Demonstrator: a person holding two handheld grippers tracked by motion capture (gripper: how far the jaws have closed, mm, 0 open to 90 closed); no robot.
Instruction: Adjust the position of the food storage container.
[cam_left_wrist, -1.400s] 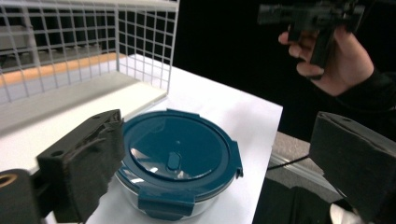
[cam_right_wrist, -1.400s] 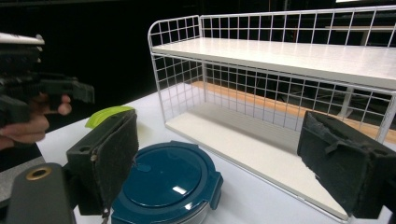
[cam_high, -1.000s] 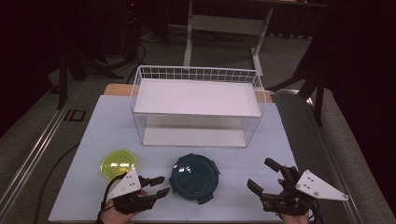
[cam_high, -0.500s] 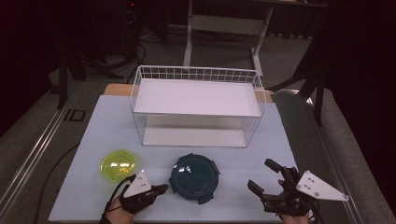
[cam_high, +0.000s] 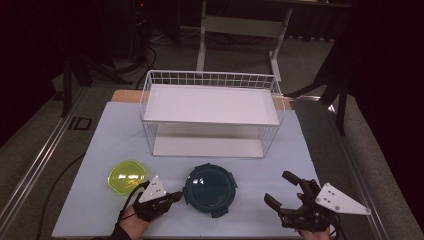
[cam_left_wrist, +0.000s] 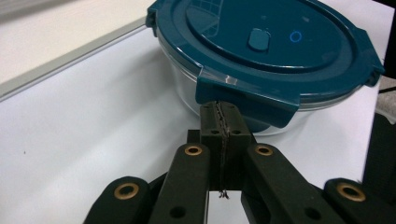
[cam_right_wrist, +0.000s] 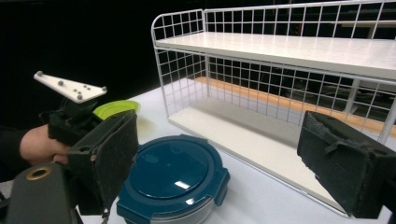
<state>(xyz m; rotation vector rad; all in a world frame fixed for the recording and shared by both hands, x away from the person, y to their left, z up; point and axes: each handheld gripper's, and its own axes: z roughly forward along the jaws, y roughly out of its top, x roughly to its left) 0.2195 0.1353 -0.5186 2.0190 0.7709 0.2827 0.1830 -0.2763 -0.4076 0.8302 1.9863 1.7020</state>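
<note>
A round glass container with a dark teal clip-on lid (cam_high: 210, 189) stands on the white table near the front edge. My left gripper (cam_high: 178, 195) is shut with nothing between its jaws. Its tips (cam_left_wrist: 219, 116) rest against the lid's near clip tab (cam_left_wrist: 245, 95). My right gripper (cam_high: 276, 187) is to the right of the container, apart from it, with its jaws wide open. In the right gripper view the container (cam_right_wrist: 170, 179) lies low between the two pads (cam_right_wrist: 109, 156).
A white wire rack (cam_high: 212, 117) with two shelves stands behind the container. A yellow-green bowl (cam_high: 127, 176) sits just left of my left gripper. The table's front edge runs close under both hands.
My left gripper has shut and moved right up to the container's lid tab. The right gripper has stayed in place, open.
</note>
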